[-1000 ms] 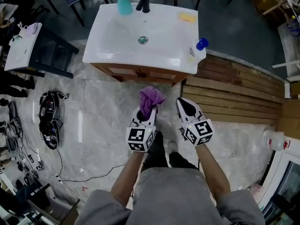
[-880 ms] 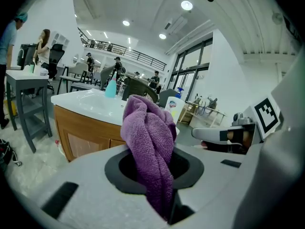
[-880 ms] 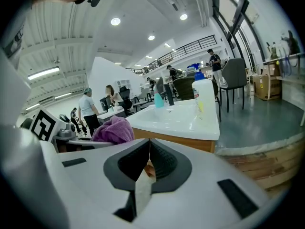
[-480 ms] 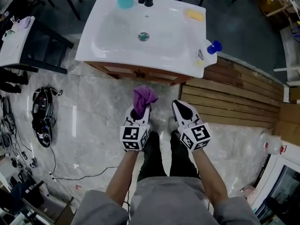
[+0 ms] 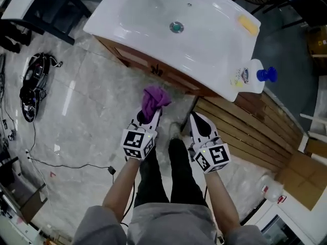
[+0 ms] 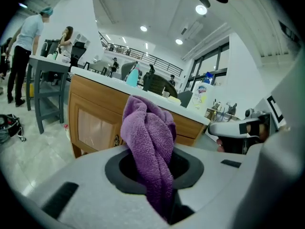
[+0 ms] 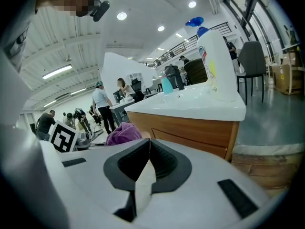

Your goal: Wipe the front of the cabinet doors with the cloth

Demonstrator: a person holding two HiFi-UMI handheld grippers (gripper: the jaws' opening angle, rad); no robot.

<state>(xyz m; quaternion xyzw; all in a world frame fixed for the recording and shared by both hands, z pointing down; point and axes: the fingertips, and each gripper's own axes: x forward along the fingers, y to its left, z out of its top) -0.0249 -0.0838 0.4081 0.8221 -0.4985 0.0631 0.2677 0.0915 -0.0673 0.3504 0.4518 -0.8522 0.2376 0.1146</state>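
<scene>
Left gripper (image 5: 151, 117): clamped on the purple cloth (image 5: 154, 99) — the wad bulges past its jaw tips.
Right gripper (image 5: 197, 118): jaws together, empty, just beside the left.
Cabinet doors (image 6: 93, 123): ahead of the cloth, not touching.
Risk: only a thin tail looks pinched — dragging on wood could tug it free.
Risk: the door pull (image 6: 116, 139) may snag the wad.
</scene>
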